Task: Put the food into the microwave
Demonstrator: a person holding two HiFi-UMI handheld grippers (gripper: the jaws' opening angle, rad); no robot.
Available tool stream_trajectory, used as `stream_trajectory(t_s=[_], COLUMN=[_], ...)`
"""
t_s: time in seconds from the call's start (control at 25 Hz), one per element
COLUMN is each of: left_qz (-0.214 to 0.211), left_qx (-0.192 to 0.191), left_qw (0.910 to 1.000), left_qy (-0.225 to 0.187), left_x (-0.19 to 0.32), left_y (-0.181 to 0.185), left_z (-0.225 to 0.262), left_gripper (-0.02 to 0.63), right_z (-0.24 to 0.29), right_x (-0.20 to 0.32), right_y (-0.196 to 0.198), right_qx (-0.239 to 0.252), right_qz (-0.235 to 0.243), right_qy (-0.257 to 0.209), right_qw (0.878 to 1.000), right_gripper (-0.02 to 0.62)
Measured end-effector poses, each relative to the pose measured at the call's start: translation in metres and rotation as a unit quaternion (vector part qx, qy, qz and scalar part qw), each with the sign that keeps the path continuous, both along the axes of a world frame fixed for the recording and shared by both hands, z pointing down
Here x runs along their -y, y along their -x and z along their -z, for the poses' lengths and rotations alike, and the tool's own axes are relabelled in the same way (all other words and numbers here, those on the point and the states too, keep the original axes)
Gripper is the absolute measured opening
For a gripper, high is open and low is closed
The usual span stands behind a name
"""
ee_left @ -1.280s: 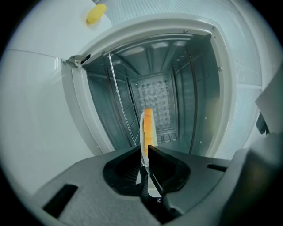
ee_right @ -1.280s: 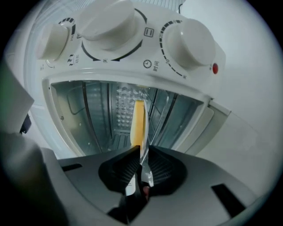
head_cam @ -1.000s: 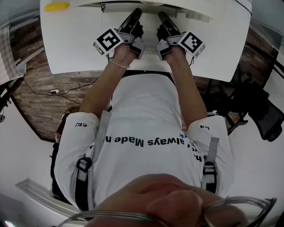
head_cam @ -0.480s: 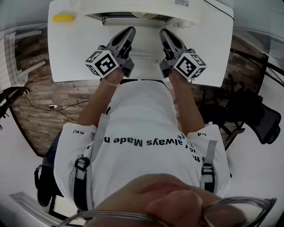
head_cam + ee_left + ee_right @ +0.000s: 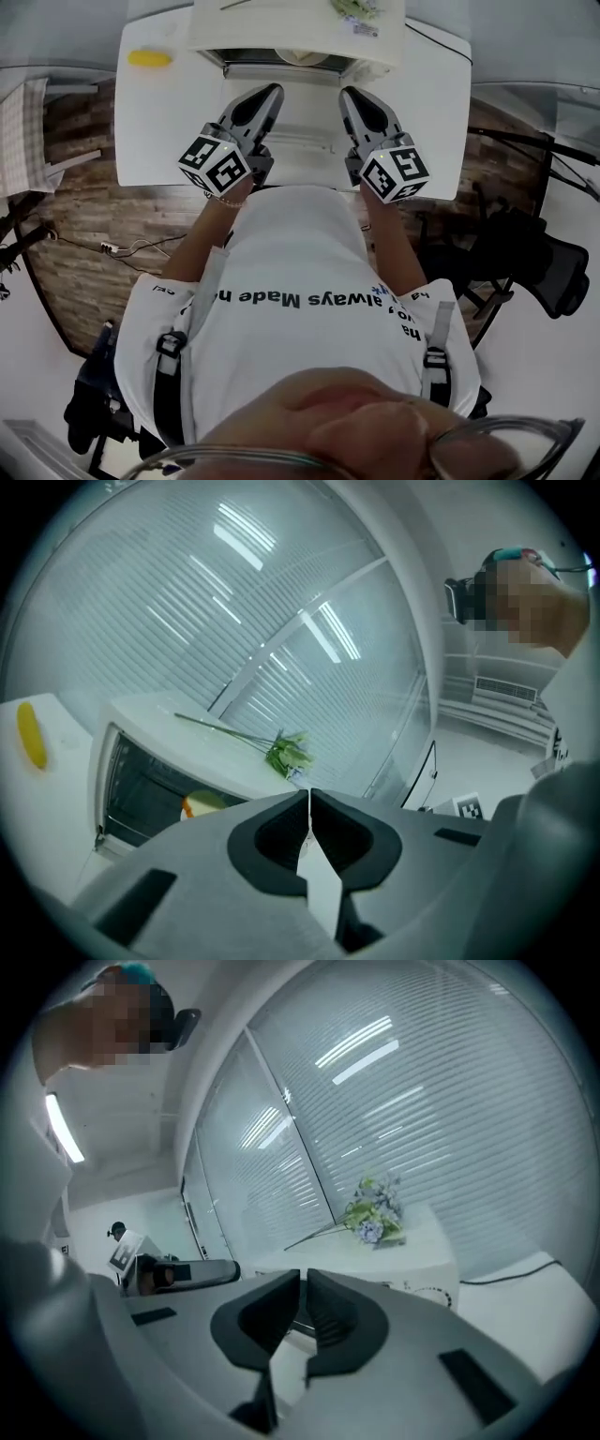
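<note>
- Our left gripper (image 5: 271,92) has its jaws pressed together with nothing in them. It hangs over the white table (image 5: 159,122), in front of the microwave (image 5: 281,21).
- Our right gripper (image 5: 348,95) is the same: jaws down to a thin slit, nothing held.
- The food (image 5: 202,804) sits on a plate inside the microwave, and we can see straight into the cavity.
- Some flowers (image 5: 289,752) lie on top of the microwave, and a yellow item (image 5: 150,58) sits on the table to its left.
- Room-wise there are slatted blinds (image 5: 234,592) behind, a wood-plank floor (image 5: 84,206), and a black chair (image 5: 544,267) off to the right.
</note>
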State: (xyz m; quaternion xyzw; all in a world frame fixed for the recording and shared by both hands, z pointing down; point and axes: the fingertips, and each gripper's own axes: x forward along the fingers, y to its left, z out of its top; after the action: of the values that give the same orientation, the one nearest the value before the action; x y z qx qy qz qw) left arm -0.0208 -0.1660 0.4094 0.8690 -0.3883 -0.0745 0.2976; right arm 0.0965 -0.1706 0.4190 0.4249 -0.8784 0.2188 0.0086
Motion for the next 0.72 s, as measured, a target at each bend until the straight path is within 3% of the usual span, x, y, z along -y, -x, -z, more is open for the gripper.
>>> stream_trajectory(t_s=[0.28, 0.72], left_qz=[-0.001, -0.009], left_qx=[0.040, 0.060], left_qw=[0.9974, 0.9912], left_qy=[-0.060, -0.117], left_x=[-0.012, -0.035], left_y=[-0.002, -0.010], left_z=[0.044, 0.102], left_gripper=[0.017, 0.017], right_z=[0.053, 0.104], right_x=[-0.016, -0.042], right_y=[0.001, 0.003], right_qx=[-0.056, -0.080], right_qz=[0.011, 0.013], right_qy=[-0.067, -0.103], right_qw=[0.996, 0.991], right_gripper=[0.026, 0.028])
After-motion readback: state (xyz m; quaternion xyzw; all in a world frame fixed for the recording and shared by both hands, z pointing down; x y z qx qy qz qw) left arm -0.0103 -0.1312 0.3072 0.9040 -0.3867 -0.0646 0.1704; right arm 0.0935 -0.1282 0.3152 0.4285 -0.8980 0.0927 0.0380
